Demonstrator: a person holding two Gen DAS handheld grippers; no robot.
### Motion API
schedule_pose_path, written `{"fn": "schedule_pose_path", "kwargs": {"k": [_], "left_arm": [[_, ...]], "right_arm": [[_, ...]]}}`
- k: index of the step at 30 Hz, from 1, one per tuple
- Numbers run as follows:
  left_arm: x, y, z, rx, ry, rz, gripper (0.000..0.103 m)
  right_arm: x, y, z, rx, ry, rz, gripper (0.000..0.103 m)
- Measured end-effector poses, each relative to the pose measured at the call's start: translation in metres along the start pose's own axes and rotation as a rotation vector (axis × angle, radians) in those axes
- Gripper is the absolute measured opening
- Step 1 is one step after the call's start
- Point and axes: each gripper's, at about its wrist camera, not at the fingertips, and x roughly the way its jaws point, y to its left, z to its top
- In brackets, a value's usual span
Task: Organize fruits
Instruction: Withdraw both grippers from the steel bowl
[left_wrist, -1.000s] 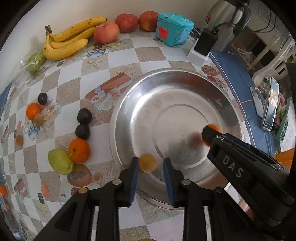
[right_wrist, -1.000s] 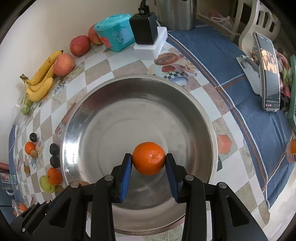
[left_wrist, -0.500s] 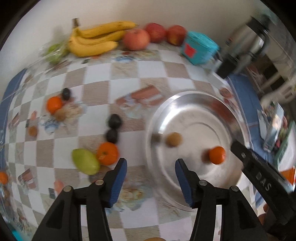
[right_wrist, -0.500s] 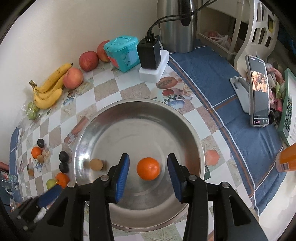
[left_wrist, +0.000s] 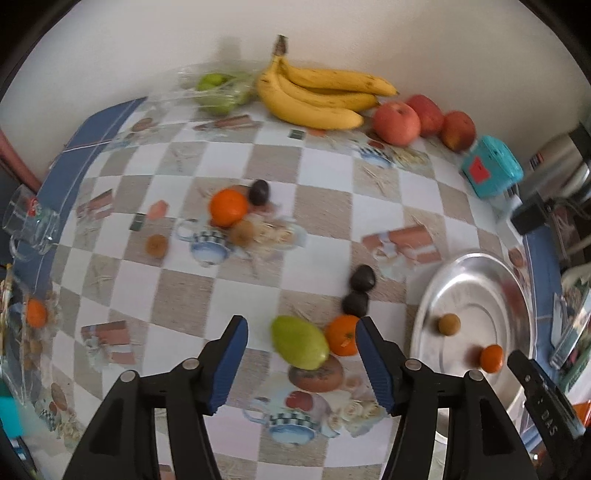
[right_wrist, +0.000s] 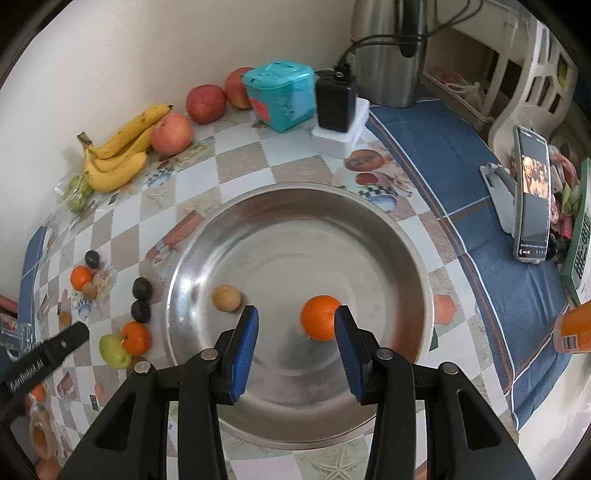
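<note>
far left, by the table edge: a glass mug (left_wrist: 31, 225) and a lone orange (left_wrist: 36, 312), both well apart from the action. further in, a small cluster on the checked cloth, an orange (left_wrist: 228, 207) touching a dark plum (left_wrist: 259, 192) and a brown fruit (left_wrist: 242, 232), not yet collected. against the wall, bananas (left_wrist: 317, 98), bagged green fruit (left_wrist: 218, 92) and red apples (left_wrist: 397, 122), lined up out of the way.

centre, the left gripper (left_wrist: 299, 363): jaws just opened further, now wide, nothing pressed between the pads, pointing steeply down over the green pear (left_wrist: 300, 342) and the orange beside it (left_wrist: 343, 335), the two touching. probably lining up on one of them, since they lie nearest the bowl. two dark avocados (left_wrist: 358, 291) just behind, touching each other.

right, the steel bowl (right_wrist: 388, 236), the collecting place: holds a small brown fruit (right_wrist: 226, 297) and an orange (right_wrist: 319, 322), apart from each other. right gripper (right_wrist: 295, 332) above the bowl, jaws moderately apart, empty; orange seen just inside the right-hand pad but lying on the bowl floor, not gripped. teal box (right_wrist: 282, 94) and kettle (right_wrist: 391, 55) at the back, phone on its stand (right_wrist: 532, 199) far right.
</note>
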Motion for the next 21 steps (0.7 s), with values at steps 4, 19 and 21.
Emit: {"fn": "schedule_pose_path", "kwargs": {"k": [4,19,21], "left_arm": [[-0.007,0.014,0.003,-0.022,-0.021,0.020,0.070],[-0.003,0.055,0.001,-0.101,-0.034,0.111,0.103],[-0.001,0.061,0.000,-0.108,-0.038,0.126,0.103]], "right_arm": [[-0.007,0.011,-0.002,-0.031,-0.014,0.011,0.044],[0.000,0.041,-0.013,-0.129,0.000,0.012,0.074],[0.001,0.043,-0.014,-0.129,0.001,0.022,0.087]]}}
